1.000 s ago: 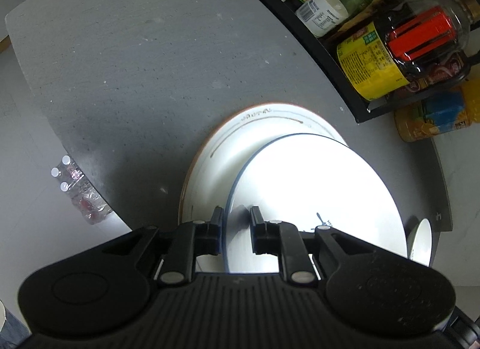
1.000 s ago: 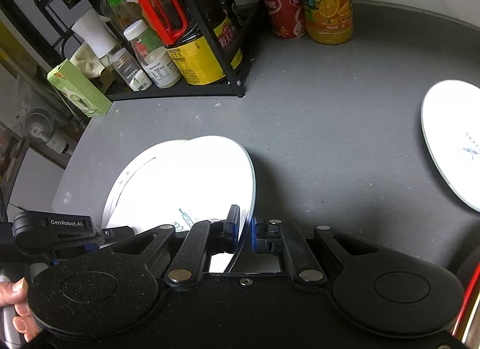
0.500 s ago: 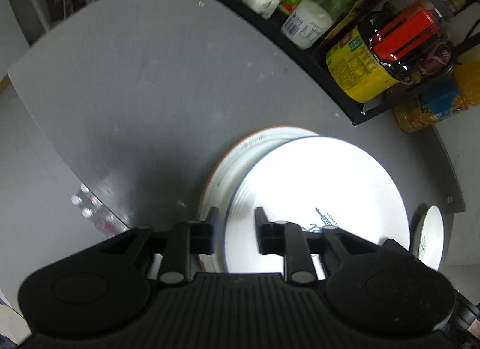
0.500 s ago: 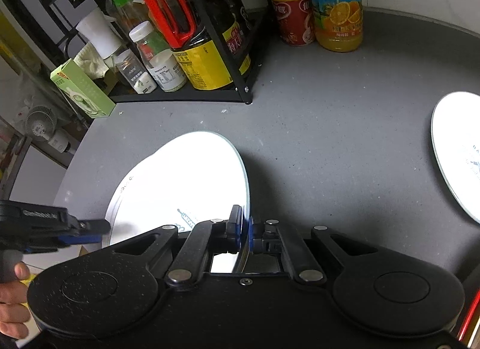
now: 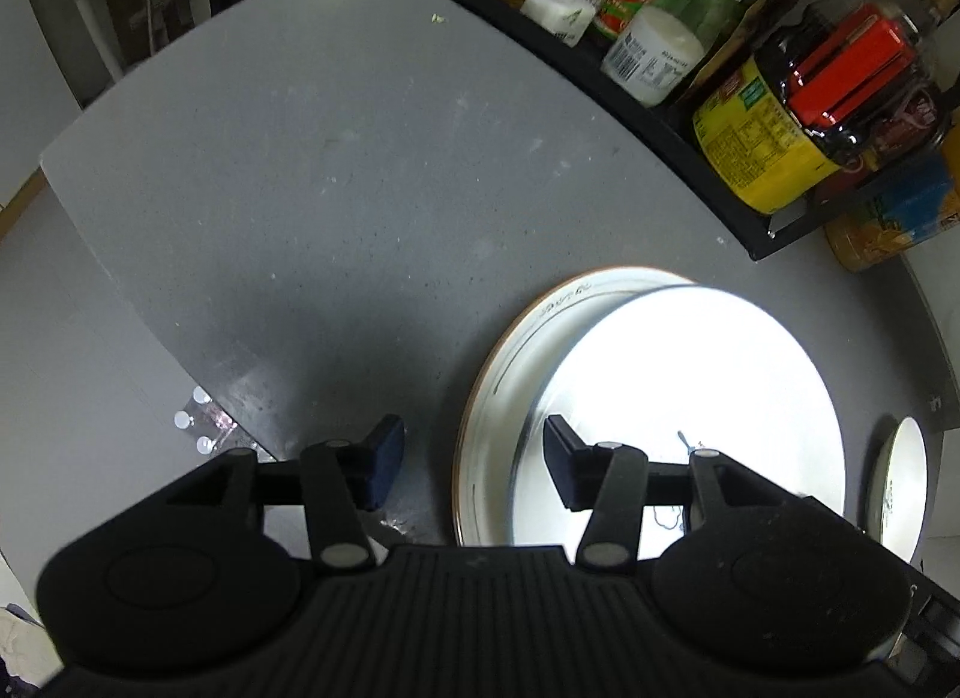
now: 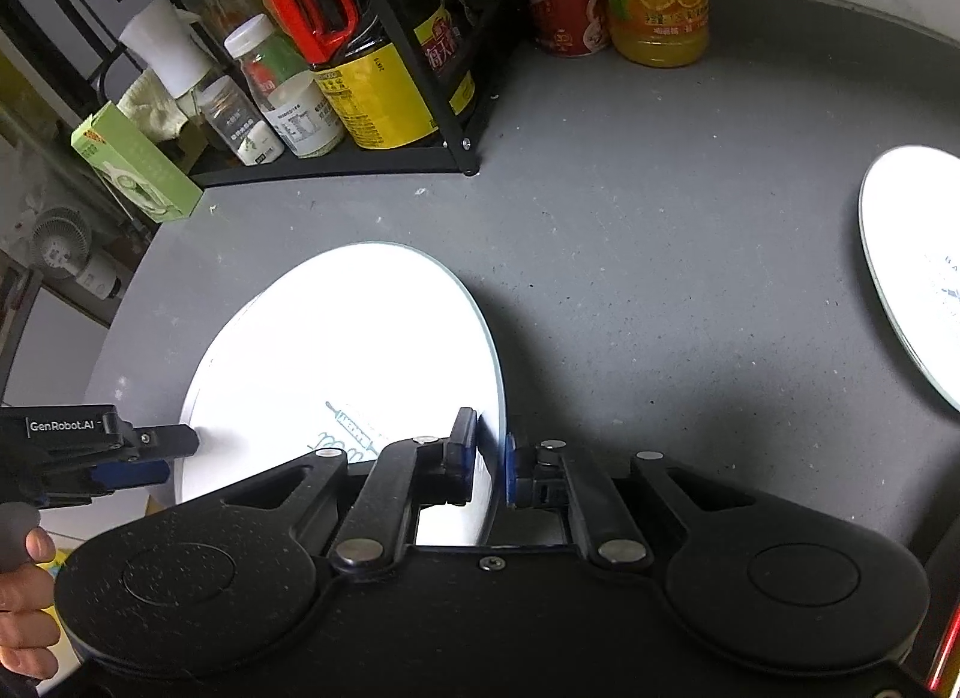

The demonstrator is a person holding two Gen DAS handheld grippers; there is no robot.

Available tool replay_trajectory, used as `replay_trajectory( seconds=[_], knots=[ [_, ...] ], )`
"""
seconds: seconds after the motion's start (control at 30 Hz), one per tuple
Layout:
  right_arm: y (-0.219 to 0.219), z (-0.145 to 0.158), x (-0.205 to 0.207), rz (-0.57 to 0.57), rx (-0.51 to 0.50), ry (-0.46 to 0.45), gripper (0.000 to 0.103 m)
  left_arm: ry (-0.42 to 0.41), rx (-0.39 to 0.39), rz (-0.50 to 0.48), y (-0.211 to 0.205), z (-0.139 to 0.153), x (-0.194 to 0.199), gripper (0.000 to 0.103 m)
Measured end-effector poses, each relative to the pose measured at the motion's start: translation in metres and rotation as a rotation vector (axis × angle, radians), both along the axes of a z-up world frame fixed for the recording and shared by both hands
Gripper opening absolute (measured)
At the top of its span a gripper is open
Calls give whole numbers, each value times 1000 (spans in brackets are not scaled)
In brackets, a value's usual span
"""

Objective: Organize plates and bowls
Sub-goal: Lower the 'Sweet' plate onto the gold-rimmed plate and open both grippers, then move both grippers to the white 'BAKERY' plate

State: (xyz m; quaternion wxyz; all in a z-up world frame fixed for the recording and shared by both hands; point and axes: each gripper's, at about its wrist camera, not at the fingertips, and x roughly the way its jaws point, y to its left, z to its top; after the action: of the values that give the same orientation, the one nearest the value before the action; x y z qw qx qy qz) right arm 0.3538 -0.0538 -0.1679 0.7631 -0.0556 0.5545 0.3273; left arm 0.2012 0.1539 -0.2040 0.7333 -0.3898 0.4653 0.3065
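Left hand-held gripper (image 5: pixel 474 467): jaws just been opening, rims between them, pads clear. Right hand-held gripper (image 6: pixel 491 467) pinches the top plate (image 6: pixel 360 350), resting on the rimmed plate (image 5: pixel 510 350) ahead. We judge: release gently, centred, without sliding.

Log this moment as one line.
left gripper: open, jaws just widened, off plates | right gripper: shut on upper white plate rim | orange-rimmed plate: underneath, on grey table

Bare grey counter (image 5: pixel 312 170) left of stacked plates (image 5: pixel 690 398), condiment rack (image 6: pixel 360 158) blocking behind, possibly 1 plate (image 6: pixel 912 266) right
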Motion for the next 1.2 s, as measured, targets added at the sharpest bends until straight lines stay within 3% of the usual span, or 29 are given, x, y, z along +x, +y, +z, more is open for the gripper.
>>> replay_trajectory(
  seconds=[0.2, 0.37, 0.7, 0.73, 0.83, 0.9, 1.03, 1.2],
  knots=[
    [8, -5, -3, 3, -14, -12, 12, -19, -22, 17, -1, -9, -1, 44],
    [12, -11, -8, 6, -23, 1, 12, -56, -16, 20, -2, -9, -1, 26],
    [18, -10, -9, -12, -39, -16, 18, -66, -23, 46, 2, -7, -5, 23],
    [16, -6, -7, -18, -30, -14, 19, -54, -17, 40, 2, -7, -3, 24],
    [9, 5, -3, -24, 8, 2, 35, -26, 11, 21, -1, 1, 0, 27],
    [5, 11, 0, -30, 11, 8, 51, -31, 19, 19, -3, 6, 2, 30],
    [-8, 25, 3, -31, 45, 18, 58, -30, 17, 20, -9, 17, 7, 45],
    [-20, 39, 6, -26, 48, -9, 80, -61, 27, -22, -23, 34, 20, 63]
  ],
)
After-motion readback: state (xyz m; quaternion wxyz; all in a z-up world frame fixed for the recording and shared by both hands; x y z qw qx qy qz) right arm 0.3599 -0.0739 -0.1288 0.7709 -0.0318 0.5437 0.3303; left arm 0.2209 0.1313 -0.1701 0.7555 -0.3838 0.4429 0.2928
